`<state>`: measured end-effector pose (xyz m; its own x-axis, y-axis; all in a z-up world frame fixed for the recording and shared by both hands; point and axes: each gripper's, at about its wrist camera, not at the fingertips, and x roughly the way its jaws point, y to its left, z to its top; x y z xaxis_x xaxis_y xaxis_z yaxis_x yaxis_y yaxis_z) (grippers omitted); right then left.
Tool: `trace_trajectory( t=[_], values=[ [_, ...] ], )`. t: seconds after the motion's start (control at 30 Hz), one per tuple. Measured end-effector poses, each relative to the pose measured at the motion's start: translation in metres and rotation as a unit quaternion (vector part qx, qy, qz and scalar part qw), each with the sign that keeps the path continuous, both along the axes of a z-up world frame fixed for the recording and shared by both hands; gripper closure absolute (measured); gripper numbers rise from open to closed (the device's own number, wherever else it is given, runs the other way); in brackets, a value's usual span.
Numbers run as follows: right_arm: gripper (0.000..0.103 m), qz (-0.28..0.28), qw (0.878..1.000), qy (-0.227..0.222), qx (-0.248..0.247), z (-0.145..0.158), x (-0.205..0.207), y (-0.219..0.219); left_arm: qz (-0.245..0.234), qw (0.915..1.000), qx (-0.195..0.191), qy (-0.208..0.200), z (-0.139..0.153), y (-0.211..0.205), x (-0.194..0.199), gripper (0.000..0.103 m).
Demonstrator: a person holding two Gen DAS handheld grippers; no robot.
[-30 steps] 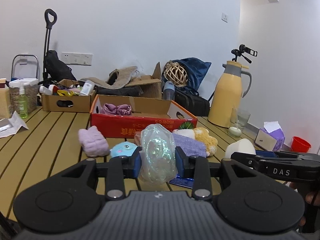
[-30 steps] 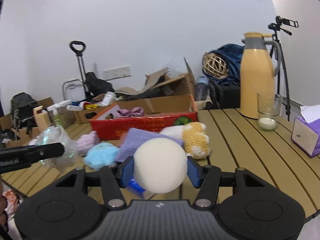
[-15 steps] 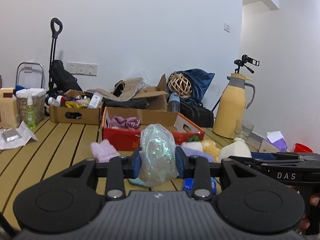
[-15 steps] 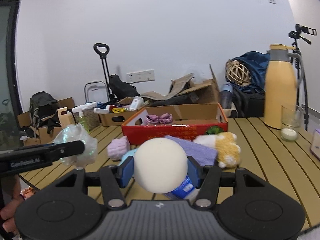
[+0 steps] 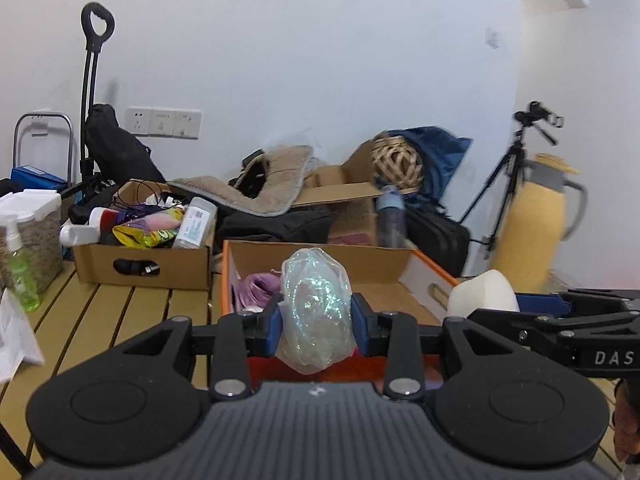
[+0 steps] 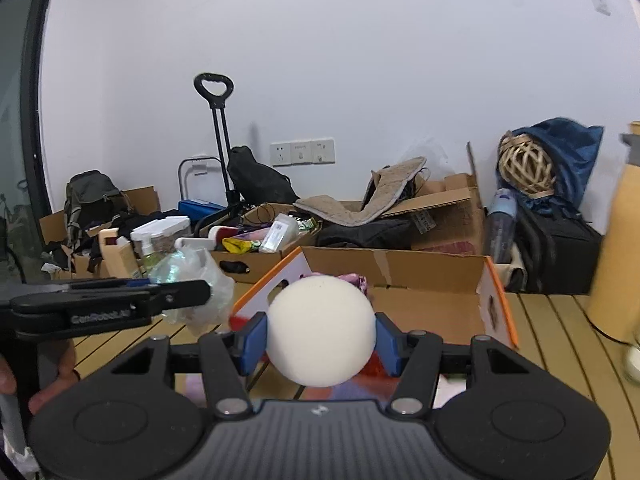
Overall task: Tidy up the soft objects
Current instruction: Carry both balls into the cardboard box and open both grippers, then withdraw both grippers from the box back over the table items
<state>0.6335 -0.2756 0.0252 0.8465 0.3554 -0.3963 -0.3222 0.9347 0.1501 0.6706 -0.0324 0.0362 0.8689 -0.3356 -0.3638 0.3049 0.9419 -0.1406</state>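
Note:
My left gripper (image 5: 316, 318) is shut on an iridescent clear plastic wad (image 5: 316, 312) and holds it just in front of the red-orange cardboard box (image 5: 424, 276). My right gripper (image 6: 320, 338) is shut on a white foam ball (image 6: 320, 328), held at the same box (image 6: 494, 300). The box holds a purple soft item (image 5: 256, 286). The foam ball (image 5: 482, 294) and right gripper show at the right of the left wrist view. The left gripper with the wad (image 6: 192, 280) shows at the left of the right wrist view.
A brown box of bottles and packets (image 5: 144, 264) stands left of the red-orange box on the slatted wooden table (image 5: 120, 312). A yellow thermos (image 5: 534, 232) stands at the right. A green spray bottle (image 5: 18, 268) and a white container stand at the far left. Cardboard and bags lie behind.
Both grippers have risen and moved forward to the red-orange box, each still holding its object. The soft toys on the table have dropped below the views.

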Motion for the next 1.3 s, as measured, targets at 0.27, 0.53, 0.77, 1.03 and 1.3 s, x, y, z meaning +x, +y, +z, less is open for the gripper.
trace_trajectory(
  t=[0.27,0.53,0.77,1.03,1.3],
  values=[
    [0.047,0.004,0.997,0.072,-0.001,-0.021,0.123,0.014,-0.006,0.9986,0.049,0.02,-0.03,-0.017,0.072,0.066],
    [0.046,0.004,0.991,0.132,0.009,-0.06,0.176,0.03,0.002,0.9959,0.079,0.045,-0.062,-0.014,0.092,0.054],
    [0.035,0.031,0.984,0.172,0.032,-0.077,0.184,0.039,0.002,0.9977,0.065,0.017,-0.055,0.005,0.069,0.014],
    [0.03,0.039,0.985,0.162,0.047,-0.064,0.175,0.04,0.03,0.9985,0.047,0.004,-0.026,0.02,0.056,0.014],
    [0.03,0.01,0.992,0.12,0.041,-0.016,0.137,0.011,0.038,0.9981,0.042,-0.023,0.014,0.018,0.018,0.013]
  ],
)
